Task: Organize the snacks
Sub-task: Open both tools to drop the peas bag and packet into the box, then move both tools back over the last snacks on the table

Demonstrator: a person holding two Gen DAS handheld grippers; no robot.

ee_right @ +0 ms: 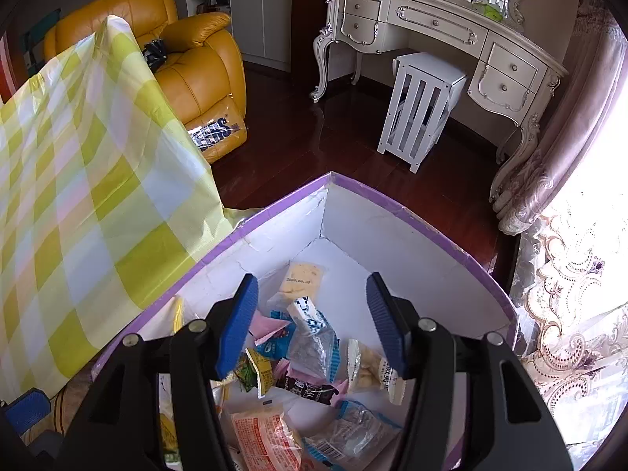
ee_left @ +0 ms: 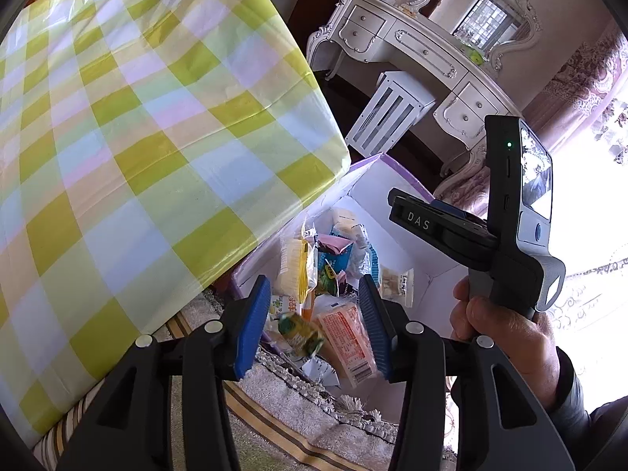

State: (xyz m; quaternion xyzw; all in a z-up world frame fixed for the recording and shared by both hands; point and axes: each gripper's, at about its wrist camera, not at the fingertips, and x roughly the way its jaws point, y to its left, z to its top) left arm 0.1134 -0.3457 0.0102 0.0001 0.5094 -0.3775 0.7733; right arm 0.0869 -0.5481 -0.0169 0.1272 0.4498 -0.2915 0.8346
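Observation:
A white box with a purple rim (ee_right: 392, 212) stands on the floor beside the table and holds several snack packets (ee_right: 310, 337). It also shows in the left wrist view (ee_left: 396, 212). My left gripper (ee_left: 314, 322) is open above the box. A small green and yellow packet (ee_left: 300, 333), blurred, is in the air between its fingers, touching neither. My right gripper (ee_right: 314, 322) is open and empty over the box. Its body shows in the left wrist view (ee_left: 510, 212), held by a hand.
A table with a green and yellow checked cloth (ee_left: 137, 137) stands left of the box. A white dressing table (ee_right: 431, 27) and slatted white stool (ee_right: 420, 106) stand behind on dark wood floor. A yellow armchair (ee_right: 196, 59) is far left. Curtains (ee_right: 569, 274) hang right.

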